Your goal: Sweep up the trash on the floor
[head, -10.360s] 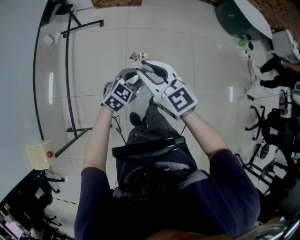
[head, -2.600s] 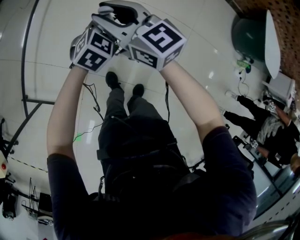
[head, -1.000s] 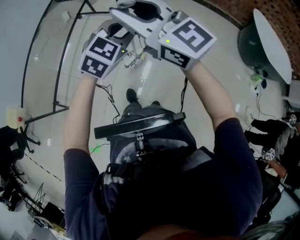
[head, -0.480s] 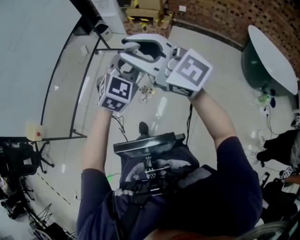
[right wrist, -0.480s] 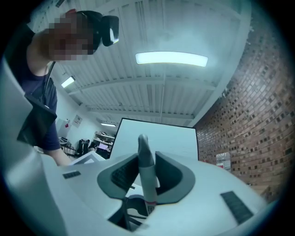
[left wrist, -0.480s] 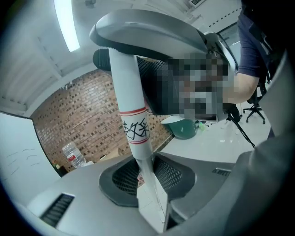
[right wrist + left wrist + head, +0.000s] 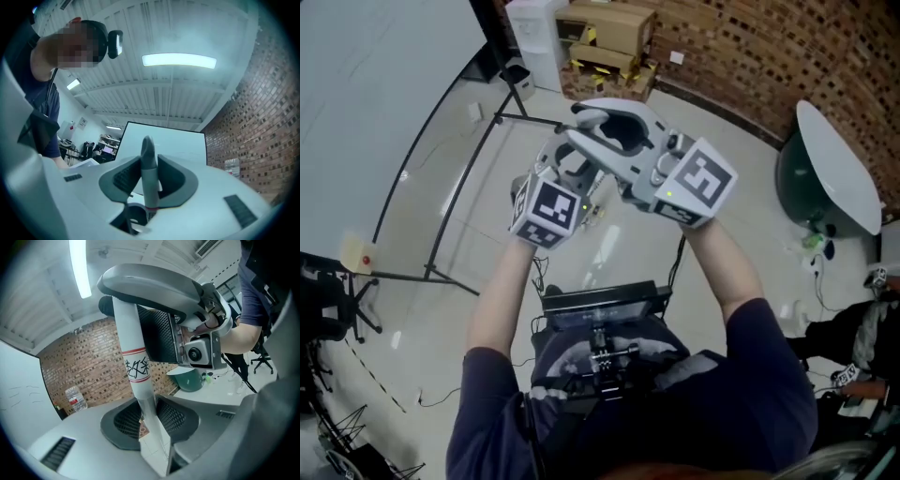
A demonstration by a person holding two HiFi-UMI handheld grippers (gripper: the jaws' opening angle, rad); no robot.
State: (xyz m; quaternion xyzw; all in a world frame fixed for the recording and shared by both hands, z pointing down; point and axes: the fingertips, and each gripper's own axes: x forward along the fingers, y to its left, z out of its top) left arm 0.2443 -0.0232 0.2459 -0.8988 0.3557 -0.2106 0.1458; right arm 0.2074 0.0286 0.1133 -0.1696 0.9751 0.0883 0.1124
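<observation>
Both grippers are held close together in front of the person, above the pale tiled floor [image 7: 487, 187]. In the left gripper view a long white handle [image 7: 133, 362] with red bands and black writing runs between the pads of my left gripper [image 7: 150, 423], which is shut on it. The right gripper [image 7: 187, 324] clamps the same handle just above. In the right gripper view the handle's grey end [image 7: 148, 164] sticks up between the pads of my right gripper [image 7: 150, 187]. A few small scraps of trash [image 7: 594, 214] lie on the floor just beyond the left gripper [image 7: 572, 173]. The handle's lower end is hidden.
A big white board [image 7: 375, 94] on a black floor stand [image 7: 441, 234] fills the left. Cardboard boxes [image 7: 609, 28] sit against a brick wall [image 7: 769, 56] at the back. A round white-and-green table [image 7: 825, 178] and a seated person [image 7: 862, 347] are at the right. Cables trail on the floor.
Both grippers have risen together, still holding the handle. The head view has swung towards the brick wall and the boxes, and the trash now lies next to the left gripper.
</observation>
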